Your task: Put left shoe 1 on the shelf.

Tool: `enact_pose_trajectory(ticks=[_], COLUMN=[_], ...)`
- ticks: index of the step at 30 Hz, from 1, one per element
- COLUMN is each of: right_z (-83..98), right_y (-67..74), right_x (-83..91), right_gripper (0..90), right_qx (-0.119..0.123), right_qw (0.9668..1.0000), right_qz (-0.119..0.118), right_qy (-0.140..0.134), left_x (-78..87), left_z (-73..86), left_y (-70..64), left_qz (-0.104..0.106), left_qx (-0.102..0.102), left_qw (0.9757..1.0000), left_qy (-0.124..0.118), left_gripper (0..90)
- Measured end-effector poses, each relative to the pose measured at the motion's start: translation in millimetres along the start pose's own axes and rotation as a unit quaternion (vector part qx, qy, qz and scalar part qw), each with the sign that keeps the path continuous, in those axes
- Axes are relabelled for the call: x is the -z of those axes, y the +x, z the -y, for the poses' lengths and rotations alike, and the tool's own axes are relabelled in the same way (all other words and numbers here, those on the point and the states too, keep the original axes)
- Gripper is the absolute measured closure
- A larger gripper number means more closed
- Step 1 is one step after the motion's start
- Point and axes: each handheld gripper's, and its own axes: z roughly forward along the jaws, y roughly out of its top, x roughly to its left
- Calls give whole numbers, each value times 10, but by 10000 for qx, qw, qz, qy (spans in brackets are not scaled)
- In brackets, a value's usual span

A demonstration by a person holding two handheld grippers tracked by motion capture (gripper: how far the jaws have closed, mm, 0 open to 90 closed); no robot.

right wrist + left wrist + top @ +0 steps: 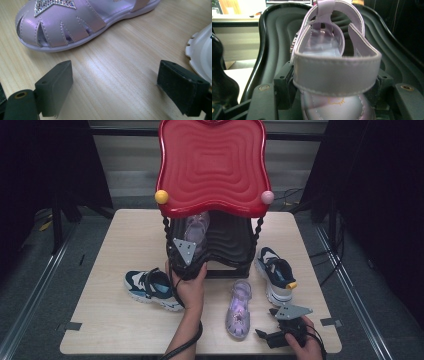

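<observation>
My left gripper [191, 241] is shut on the heel of a lilac sandal [197, 226]. It holds the sandal toe-forward over the black lower shelf [230, 240] of a rack with a red top shelf [212, 165]. In the left gripper view both pads [284, 87] press the sides of the sandal [334, 72] just below its heel strap. The matching lilac sandal [238, 308] lies on the table. My right gripper [263, 335] rests open near the table's front edge. Its jaws [122, 85] have bare wood between them, and the star-trimmed toe of that sandal [62, 22] lies just ahead.
A navy and white sneaker [150, 287] lies left of my left hand. Its mate [276, 274] sits right of the rack, and its white sole [201, 53] edges into the right gripper view. The wooden table [110, 320] is bare at the front left. Dark curtains flank the table.
</observation>
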Motion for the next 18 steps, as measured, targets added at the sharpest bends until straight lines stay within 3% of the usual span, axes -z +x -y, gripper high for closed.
enact_pose_trajectory(ticks=[5,12,18], right_z=[0,0,0], right_y=[0,0,0], right_x=[0,0,0], right_gripper=[126,126,127], right_qx=[0,-1,1], right_qw=[10000,10000,10000], right_qz=[-1,0,-1], right_qy=[1,1,0], left_x=[-40,-79,-103], left_z=[21,25,21], left_y=[-36,-47,-49], left_qz=[25,47,81], left_qx=[-145,-156,-221], left_qw=[9990,9972,9966], left_qy=[431,732,791], left_gripper=[331,309,292])
